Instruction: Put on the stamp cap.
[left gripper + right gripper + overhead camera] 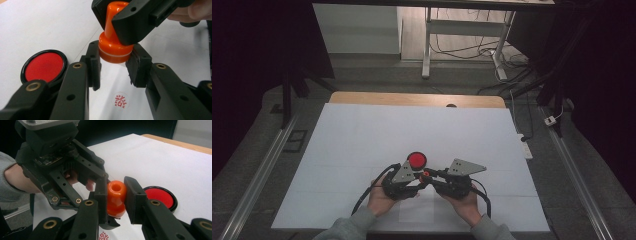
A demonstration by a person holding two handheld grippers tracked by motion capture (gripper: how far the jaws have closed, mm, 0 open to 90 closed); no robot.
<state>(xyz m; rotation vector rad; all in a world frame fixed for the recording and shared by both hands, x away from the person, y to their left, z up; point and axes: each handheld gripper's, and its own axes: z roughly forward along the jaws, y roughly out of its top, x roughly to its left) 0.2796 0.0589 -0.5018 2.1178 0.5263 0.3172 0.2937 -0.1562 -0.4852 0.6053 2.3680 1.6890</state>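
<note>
A: Seeing an orange stamp lifted just off the white sheet, near the front middle of the table. Clamped by the handle in the right gripper, fingers clenched tight on it either side.

B: Yep, same from the right gripper view. Hollow top of the handle facing the camera, squeezed between the two black pads. And the left gripper?

A: Fingers spread, released. Sitting either side of the stamp's wide base, close, but can't tell if actually touching. Not gripping anything.

B: Got a red ink pad in a black round rim too, just beyond the grippers on the sheet. Lid off, flat on the paper.

A: Also a round red print already on the sheet, right under the stamp, between the left fingers.

B: Both hands low at the near edge, grey sleeves coming in from the bottom. Grippers angled toward each other, tips almost meeting over the print.
</note>
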